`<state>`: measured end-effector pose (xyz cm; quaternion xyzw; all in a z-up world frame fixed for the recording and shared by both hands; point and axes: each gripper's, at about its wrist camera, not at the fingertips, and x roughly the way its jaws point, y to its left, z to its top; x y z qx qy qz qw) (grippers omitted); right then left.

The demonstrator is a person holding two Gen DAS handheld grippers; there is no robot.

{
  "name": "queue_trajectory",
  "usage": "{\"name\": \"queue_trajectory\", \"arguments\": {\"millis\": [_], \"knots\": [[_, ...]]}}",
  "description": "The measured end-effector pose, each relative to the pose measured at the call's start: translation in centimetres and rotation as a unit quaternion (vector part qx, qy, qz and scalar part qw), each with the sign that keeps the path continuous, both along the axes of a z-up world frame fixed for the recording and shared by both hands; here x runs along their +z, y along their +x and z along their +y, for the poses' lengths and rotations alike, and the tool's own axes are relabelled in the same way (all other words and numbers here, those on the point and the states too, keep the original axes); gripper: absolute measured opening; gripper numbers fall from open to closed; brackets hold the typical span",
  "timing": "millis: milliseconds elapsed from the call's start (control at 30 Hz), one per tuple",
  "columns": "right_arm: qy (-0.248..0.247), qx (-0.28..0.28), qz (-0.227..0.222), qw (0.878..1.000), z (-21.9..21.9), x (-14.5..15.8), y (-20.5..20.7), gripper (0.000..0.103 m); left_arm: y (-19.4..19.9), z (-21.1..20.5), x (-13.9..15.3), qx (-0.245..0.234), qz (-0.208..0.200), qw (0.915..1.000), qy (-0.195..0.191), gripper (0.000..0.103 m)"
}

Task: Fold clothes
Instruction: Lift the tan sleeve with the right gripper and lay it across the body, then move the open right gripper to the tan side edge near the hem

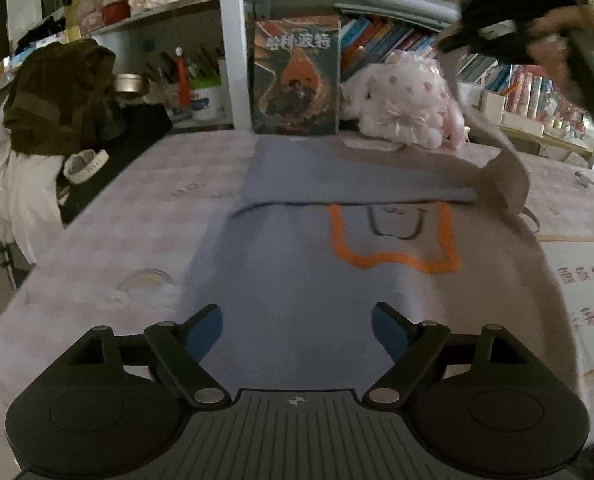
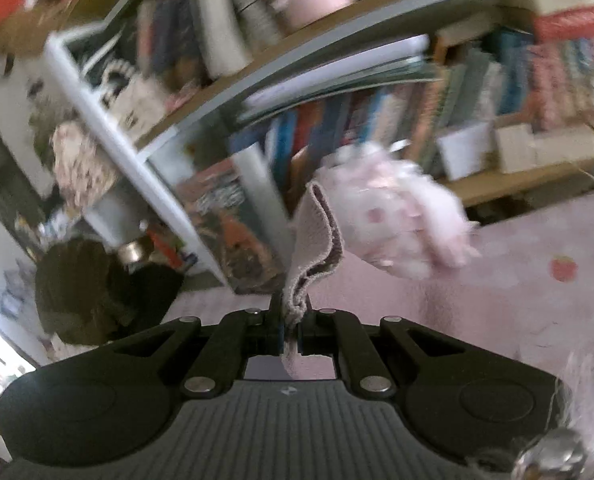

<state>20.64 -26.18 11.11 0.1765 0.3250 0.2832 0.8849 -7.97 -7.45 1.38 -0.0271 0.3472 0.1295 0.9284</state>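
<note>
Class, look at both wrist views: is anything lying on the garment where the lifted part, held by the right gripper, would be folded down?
Nothing visible does. The right gripper pinches the grey garment's edge aloft; the spread part below is bare. The plush toy sits beyond its far edge. The left gripper hovers open over the near end.

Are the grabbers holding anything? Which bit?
The right gripper pinches the shirt by a bunched bit of its hemmed edge, lifted off the table. The left gripper is open over the shirt, holding nothing.

Grey-blue garment [image 1: 297, 280] with orange outline print, beige edge strip — pink checked tablecloth [image 1: 137, 216], white-pink spotted plush rabbit [image 1: 409, 100], blue gripper pads [image 1: 205, 332].
</note>
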Motion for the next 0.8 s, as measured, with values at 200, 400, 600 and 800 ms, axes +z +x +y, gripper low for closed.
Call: {"name": "queue_trajectory", "arguments": {"millis": [200, 400, 600, 800], "knots": [[-0.050, 0.006, 0.002, 0.999, 8.3, -2.2, 0.0, 0.005, -0.9, 4.3, -0.3, -0.001, 0.003, 1.0000, -0.003, 0.085], [-0.091, 0.008, 0.037, 0.995, 13.4, -5.4, 0.5, 0.005, -1.4, 7.1, -0.6, -0.006, 0.007, 0.9999, -0.006, 0.085], [-0.136, 0.018, 0.074, 0.988, 16.1, -8.6, 1.0, 0.009, -1.8, 8.7, -1.0, -0.012, 0.010, 0.9998, -0.010, 0.085], [-0.139, 0.051, 0.059, 0.987, 15.9, -8.0, -0.4, 0.044, -1.5, 9.4, -1.0, -0.026, 0.002, 0.9996, -0.014, 0.085]]}}
